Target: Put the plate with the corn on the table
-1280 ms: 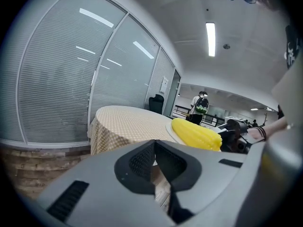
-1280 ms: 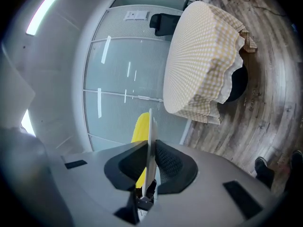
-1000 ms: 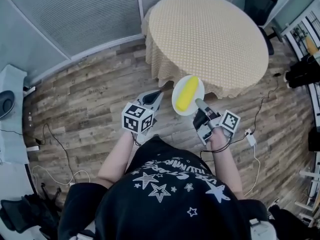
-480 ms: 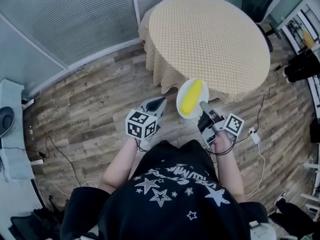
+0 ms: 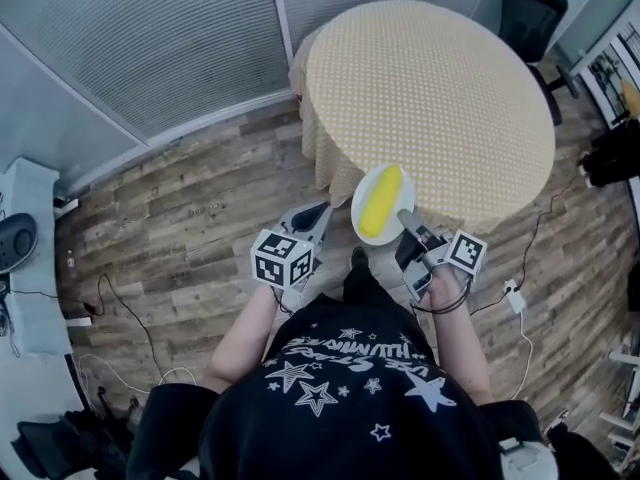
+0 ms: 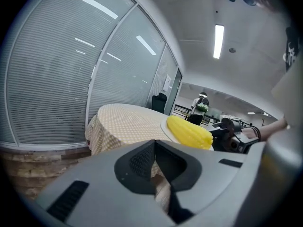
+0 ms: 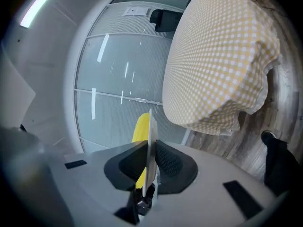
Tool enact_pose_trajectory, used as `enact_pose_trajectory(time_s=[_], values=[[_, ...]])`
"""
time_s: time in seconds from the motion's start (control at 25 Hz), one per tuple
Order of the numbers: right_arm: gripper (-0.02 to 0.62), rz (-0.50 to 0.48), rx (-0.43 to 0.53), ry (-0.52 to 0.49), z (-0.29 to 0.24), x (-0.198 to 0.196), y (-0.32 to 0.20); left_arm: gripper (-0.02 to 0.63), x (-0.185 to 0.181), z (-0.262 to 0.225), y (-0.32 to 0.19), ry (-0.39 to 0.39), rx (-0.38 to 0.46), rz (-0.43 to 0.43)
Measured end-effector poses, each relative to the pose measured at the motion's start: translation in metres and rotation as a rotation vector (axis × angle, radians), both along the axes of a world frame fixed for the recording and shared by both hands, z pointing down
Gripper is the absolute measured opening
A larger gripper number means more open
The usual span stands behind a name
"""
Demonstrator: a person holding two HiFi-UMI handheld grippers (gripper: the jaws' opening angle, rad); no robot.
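Note:
A white plate (image 5: 372, 188) carrying a yellow corn cob (image 5: 381, 201) hangs in the air at the near edge of a round table (image 5: 430, 98) covered by a yellow checked cloth. My right gripper (image 5: 403, 219) is shut on the plate's near rim; in the right gripper view the plate (image 7: 151, 148) stands edge-on between the jaws, with the corn (image 7: 140, 127) behind it. My left gripper (image 5: 318, 210) is shut with nothing in it, to the left of the plate. The left gripper view shows the corn (image 6: 190, 131) and the table (image 6: 127, 121) ahead.
Wood-plank floor (image 5: 200, 218) lies around the table. Glass partitions with blinds (image 5: 150, 38) stand to the left and behind. A black chair (image 5: 534, 6) sits behind the table. Cables (image 5: 525, 298) trail on the floor at right. A person (image 6: 201, 107) stands far off.
The person has stepped towards the table, bringing both grippers and the plate closer to its near edge. Neither grip has changed.

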State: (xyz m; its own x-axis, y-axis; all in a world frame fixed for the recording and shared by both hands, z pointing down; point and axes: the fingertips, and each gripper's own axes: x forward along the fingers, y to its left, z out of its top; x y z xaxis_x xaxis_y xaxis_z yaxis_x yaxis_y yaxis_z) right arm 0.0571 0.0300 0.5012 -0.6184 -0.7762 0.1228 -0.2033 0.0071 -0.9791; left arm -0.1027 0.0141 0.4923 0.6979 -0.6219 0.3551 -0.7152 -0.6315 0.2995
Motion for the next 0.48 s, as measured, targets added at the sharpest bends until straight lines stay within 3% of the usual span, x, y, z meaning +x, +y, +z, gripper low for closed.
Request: enact_pose_trajectory(time_s=[0.48], values=[[0.048,-0.12,0.013,0.002,0.001,0.032,-0.113,0.008,0.024,-0.014,-0.094,-0.023,0.013,-0.133]])
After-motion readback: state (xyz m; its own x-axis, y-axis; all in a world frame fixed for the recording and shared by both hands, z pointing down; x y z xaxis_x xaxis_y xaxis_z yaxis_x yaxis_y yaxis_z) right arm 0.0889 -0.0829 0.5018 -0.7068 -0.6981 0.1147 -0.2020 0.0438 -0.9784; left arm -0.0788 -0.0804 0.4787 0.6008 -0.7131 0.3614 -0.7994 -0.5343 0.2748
